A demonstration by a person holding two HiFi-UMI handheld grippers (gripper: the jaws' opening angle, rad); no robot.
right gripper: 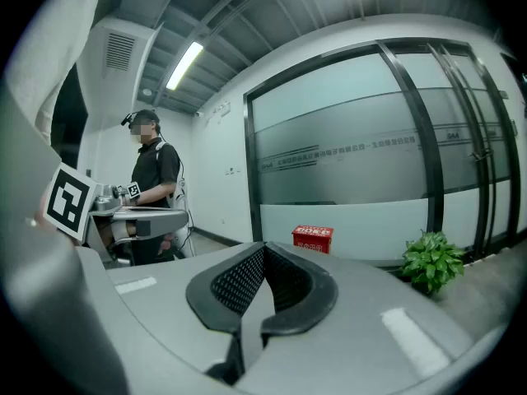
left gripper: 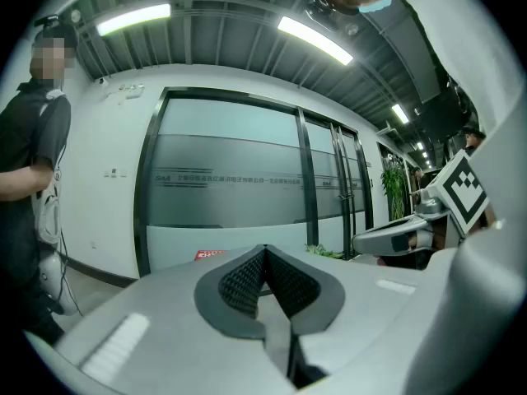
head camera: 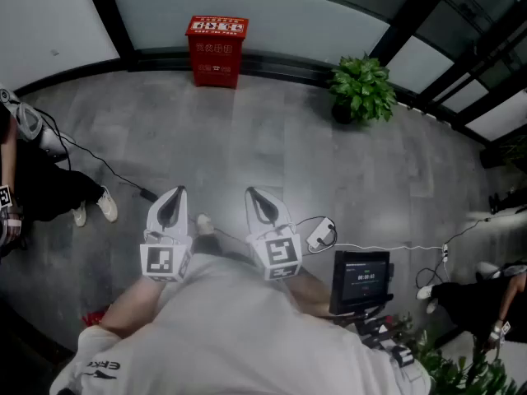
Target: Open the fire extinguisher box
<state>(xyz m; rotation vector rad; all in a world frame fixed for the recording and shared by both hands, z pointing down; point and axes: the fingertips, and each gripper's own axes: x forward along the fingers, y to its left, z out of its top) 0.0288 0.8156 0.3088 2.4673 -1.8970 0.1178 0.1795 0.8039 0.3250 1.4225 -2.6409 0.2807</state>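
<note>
- Against the foot of the glass wall, in the head view, the fire extinguisher box (head camera: 216, 49) stands on the floor (head camera: 247, 146) with its lid apparently down. A potted plant (head camera: 362, 89) sits to the right of the box along the same wall.
- Well short of the box, the left claw (head camera: 174, 194) and the right claw (head camera: 258, 194) are held side by side close to the person's body, both aimed toward it. This looks like a carrying posture, since the box is far out of reach.
- From the left gripper view, the left claw's ribbed pads are pressed together with nothing between them. Only a red sliver of the box shows past the tip, low against the glass.
- From the right gripper view, the right claw is likewise pressed together and empty. The box stands well ahead and slightly right of its tip, with a bystander (right gripper: 155, 189) well left of the box.
- Shut, empty claws fit an approach: the gap to the box has to be closed before either one can work the lid.
</note>
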